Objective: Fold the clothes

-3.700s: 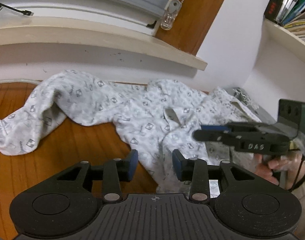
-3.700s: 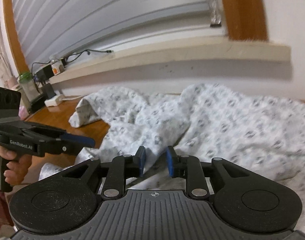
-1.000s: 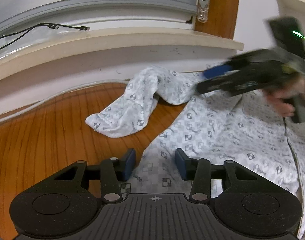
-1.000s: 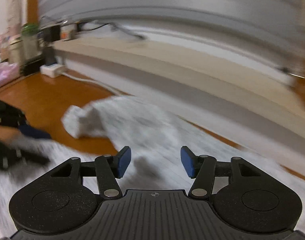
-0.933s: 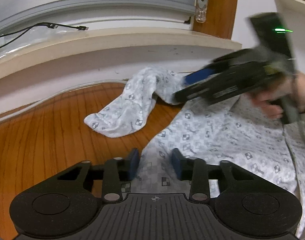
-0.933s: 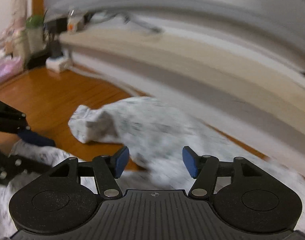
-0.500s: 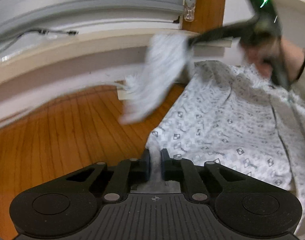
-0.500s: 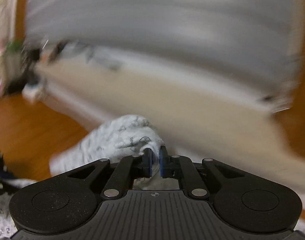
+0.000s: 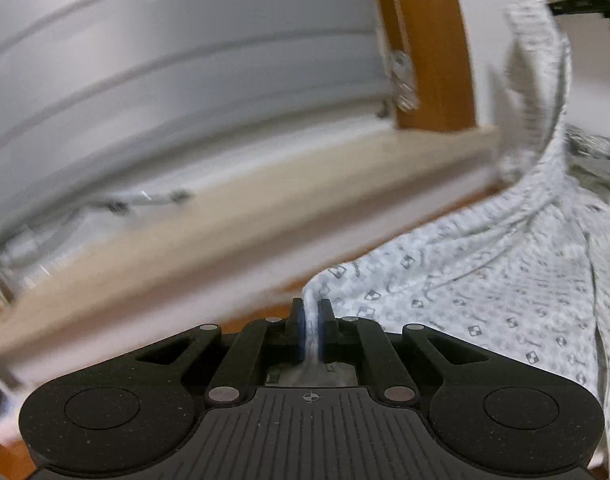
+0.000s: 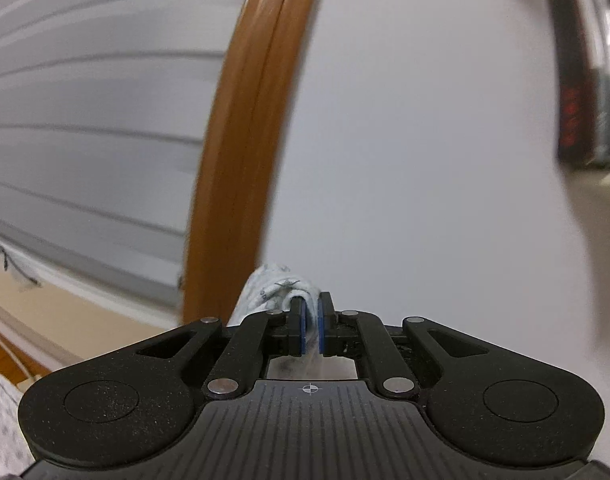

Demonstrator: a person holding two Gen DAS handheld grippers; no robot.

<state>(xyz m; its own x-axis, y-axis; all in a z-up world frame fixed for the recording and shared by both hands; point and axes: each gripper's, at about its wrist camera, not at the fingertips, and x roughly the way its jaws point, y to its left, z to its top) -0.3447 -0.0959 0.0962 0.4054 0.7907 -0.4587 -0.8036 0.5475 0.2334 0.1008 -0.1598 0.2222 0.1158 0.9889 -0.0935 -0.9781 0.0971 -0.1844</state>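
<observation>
A white shirt (image 9: pixel 485 280) with a small grey square print hangs stretched between both grippers. My left gripper (image 9: pixel 311 330) is shut on its hem edge, the cloth pinched between the blue pads. From there the shirt rises to the upper right, where its sleeve (image 9: pixel 541 64) is lifted by the right gripper, seen as a dark shape (image 9: pixel 589 3) at the top right edge. In the right wrist view, my right gripper (image 10: pixel 311 330) is shut on a bunched bit of the sleeve (image 10: pixel 275 290), pointing level at the wall. A patch of the shirt (image 10: pixel 1 416) shows at the lower left.
A beige window sill (image 9: pixel 225 232) with a cable runs under grey blinds (image 9: pixel 165 80). A brown wooden window frame (image 10: pixel 241 120) stands beside a white wall (image 10: pixel 425 160). Books on a shelf (image 10: pixel 585 60) sit at the upper right. Wooden floor (image 9: pixel 1 456) shows at the lower left.
Both grippers closed on the shirt, left on the hem and right on the sleeve. The right gripper then swung up and right, lifting the sleeve; the left rose a little.
</observation>
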